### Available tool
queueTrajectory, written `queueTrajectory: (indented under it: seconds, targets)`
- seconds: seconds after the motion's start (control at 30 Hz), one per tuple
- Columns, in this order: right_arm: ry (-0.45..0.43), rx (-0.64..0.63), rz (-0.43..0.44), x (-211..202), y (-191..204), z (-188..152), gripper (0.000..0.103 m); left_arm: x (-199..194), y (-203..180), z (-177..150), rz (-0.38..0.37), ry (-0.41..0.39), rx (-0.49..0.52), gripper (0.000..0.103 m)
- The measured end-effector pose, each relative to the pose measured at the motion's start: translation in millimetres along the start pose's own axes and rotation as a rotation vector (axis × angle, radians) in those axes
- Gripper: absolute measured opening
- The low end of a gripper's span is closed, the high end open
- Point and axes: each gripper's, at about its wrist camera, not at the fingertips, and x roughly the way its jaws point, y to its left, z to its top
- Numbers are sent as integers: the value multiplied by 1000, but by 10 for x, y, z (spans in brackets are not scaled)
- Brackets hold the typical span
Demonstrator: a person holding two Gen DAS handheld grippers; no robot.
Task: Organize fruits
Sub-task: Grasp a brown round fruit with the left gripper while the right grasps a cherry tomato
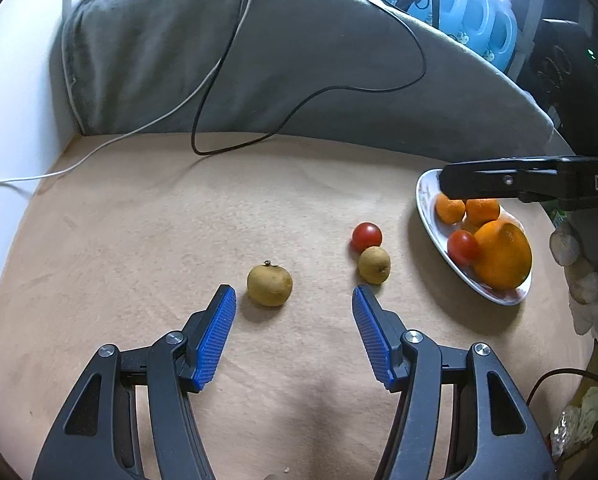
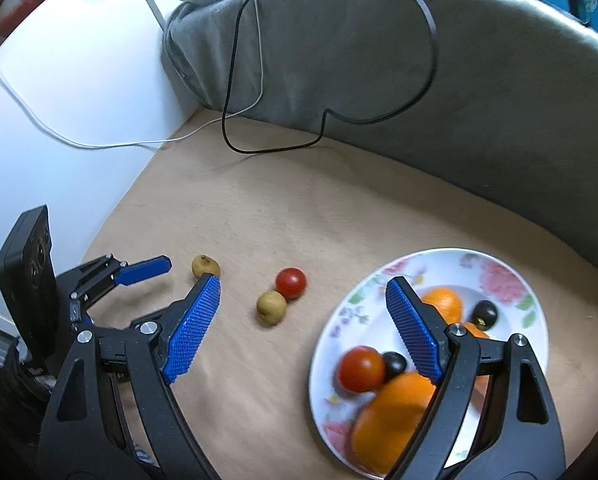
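Note:
A tan round fruit [image 1: 269,285] lies on the beige cloth just ahead of my open, empty left gripper [image 1: 293,294]; it also shows in the right wrist view [image 2: 205,266]. A red cherry tomato [image 1: 366,237] touches a second tan fruit [image 1: 374,265] to the right; both show in the right wrist view, the tomato [image 2: 290,282] and the tan fruit [image 2: 271,307]. A floral plate [image 2: 339,328] holds oranges [image 2: 391,420], a red tomato [image 2: 361,369] and dark small fruits [image 2: 483,313]. My right gripper [image 2: 303,292] is open and empty, over the plate's left edge. The left gripper [image 2: 179,272] shows at the left.
A grey cushion [image 1: 299,72] runs along the back with a black cable [image 1: 299,108] and a white cable [image 1: 147,124] draped over it. A white wall [image 2: 59,112] is at the left. Blue bottles [image 1: 475,12] stand behind the cushion.

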Motion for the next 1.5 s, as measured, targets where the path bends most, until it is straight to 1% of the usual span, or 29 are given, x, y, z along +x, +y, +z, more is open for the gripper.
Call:
queueTrajectory:
  seconds: [0.13, 0.27, 0.3, 0.37, 0.4, 0.53, 0.6, 0.67, 0.77, 0.9, 1.1, 1.17, 1.27, 1.33, 1.5]
  targets:
    - [34, 12, 10, 148, 49, 67, 87, 52, 43, 9, -2, 2, -14, 60]
    - [75, 17, 17, 307, 99, 111, 73, 102, 112, 13, -10, 6, -33, 60]
    - [87, 16, 16, 357, 117, 122, 71, 118, 127, 12, -13, 9, -38, 59]
    - [109, 12, 11, 441, 144, 140, 63, 137, 147, 11, -17, 12, -43, 55]
    - [118, 12, 7, 477, 152, 145, 62, 143, 155, 9, -19, 13, -44, 55]
    - [152, 14, -7, 619, 169, 160, 51, 192, 203, 4, -28, 18, -51, 47]
    - [162, 16, -18, 675, 164, 167, 50, 207, 227, -14, -31, 20, -54, 46]
    - [175, 16, -29, 729, 160, 169, 45, 220, 243, -14, -33, 23, -56, 45]
    - [191, 17, -41, 794, 150, 161, 43, 262, 256, 14, -37, 27, -55, 42]
    - [206, 20, -54, 865, 126, 144, 40, 296, 248, 18, -38, 29, -59, 41]
    - [214, 7, -67, 903, 137, 114, 36, 350, 249, 23, -36, 37, -58, 35]
    - [215, 4, -70, 925, 142, 126, 30, 376, 248, 29, -34, 38, -56, 33]
    - [213, 3, -69, 937, 138, 137, 26, 383, 237, 24, -30, 38, -54, 30]
    - [211, 2, -70, 942, 127, 142, 25, 381, 231, 20, -27, 38, -53, 28]
    - [205, -6, -71, 954, 132, 134, 25, 385, 227, 23, -27, 36, -48, 27]
